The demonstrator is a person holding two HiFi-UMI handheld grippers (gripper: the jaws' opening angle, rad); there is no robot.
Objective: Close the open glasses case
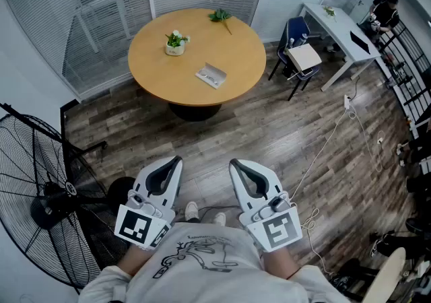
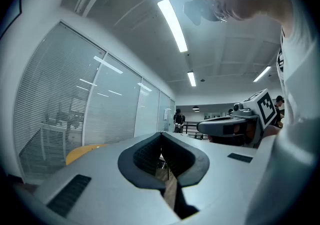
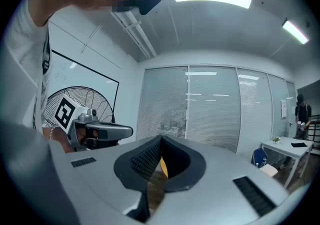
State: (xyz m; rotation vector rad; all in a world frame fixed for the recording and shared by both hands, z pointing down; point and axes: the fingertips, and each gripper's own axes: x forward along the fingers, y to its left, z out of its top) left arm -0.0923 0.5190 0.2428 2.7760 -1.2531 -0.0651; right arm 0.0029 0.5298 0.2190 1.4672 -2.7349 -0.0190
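Far off from both grippers, the case (image 1: 211,76) lies on the round wooden desk (image 1: 232,66), on the near-right part of the top and a little in from the edge. It is a pale, flat, oblong thing with some darker marking on its upper face. It is too small in the head view to tell the lid from the base or to see where the hinge is. Its long axis runs on a slant in that view, from upper left to lower right, roughly along the near rim of the desk; which end is the front cannot be told. A small potted plant (image 1: 176,42) stands well to its left and farther back, and a green sprig (image 1: 220,16) lies near the far rim, both apart from the case. The left gripper (image 1: 176,159) and the right gripper (image 1: 234,161) are held side by side close to the person's body, over the wood floor (image 1: 283,133), tips pointing towards the desk. In its own view the left gripper (image 2: 161,136) has its jaws brought together at the tips with nothing between them. The right gripper (image 3: 161,139) is likewise closed and empty. A standing fan (image 1: 40,187) is at the left.
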